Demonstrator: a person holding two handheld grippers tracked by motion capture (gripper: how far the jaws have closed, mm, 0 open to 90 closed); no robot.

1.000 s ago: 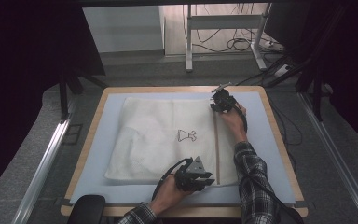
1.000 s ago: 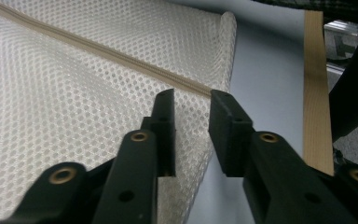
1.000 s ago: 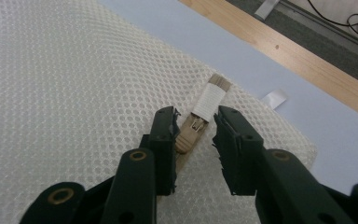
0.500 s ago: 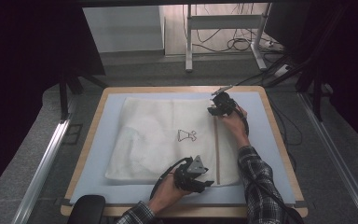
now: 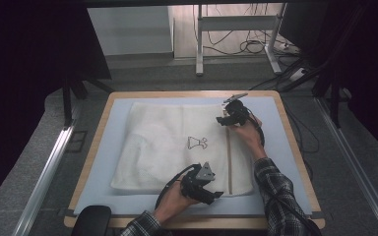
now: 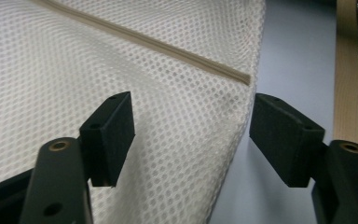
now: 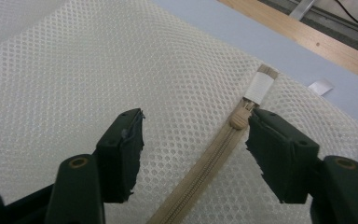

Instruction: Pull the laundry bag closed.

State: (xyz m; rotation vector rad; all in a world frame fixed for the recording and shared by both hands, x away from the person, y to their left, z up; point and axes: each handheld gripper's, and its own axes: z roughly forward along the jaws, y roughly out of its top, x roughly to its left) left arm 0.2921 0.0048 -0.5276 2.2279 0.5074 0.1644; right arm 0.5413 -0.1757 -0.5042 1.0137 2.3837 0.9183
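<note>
A white mesh bag (image 5: 172, 147) lies flat on the blue mat, with a small black figure printed near its middle and a beige zipper (image 5: 229, 162) down its right side. My left gripper (image 5: 215, 195) is open at the bag's near right corner; in the left gripper view (image 6: 191, 135) its jaws straddle the mesh edge (image 6: 235, 154) beside the zipper's end. My right gripper (image 5: 225, 120) is open over the bag's far right corner. In the right gripper view (image 7: 196, 140) the beige zipper pull (image 7: 239, 119) and a white tab (image 7: 261, 87) lie just ahead of the right jaw.
The blue mat (image 5: 290, 162) covers a wooden-edged table (image 5: 295, 132). A dark round object (image 5: 91, 221) sits at the table's near left corner. Beyond the far edge are a metal stand (image 5: 199, 44) and floor cables (image 5: 256, 46).
My right gripper has come nearer and slightly left, from the table's far right edge onto the bag's far right corner. My left gripper stays put at the near right corner.
</note>
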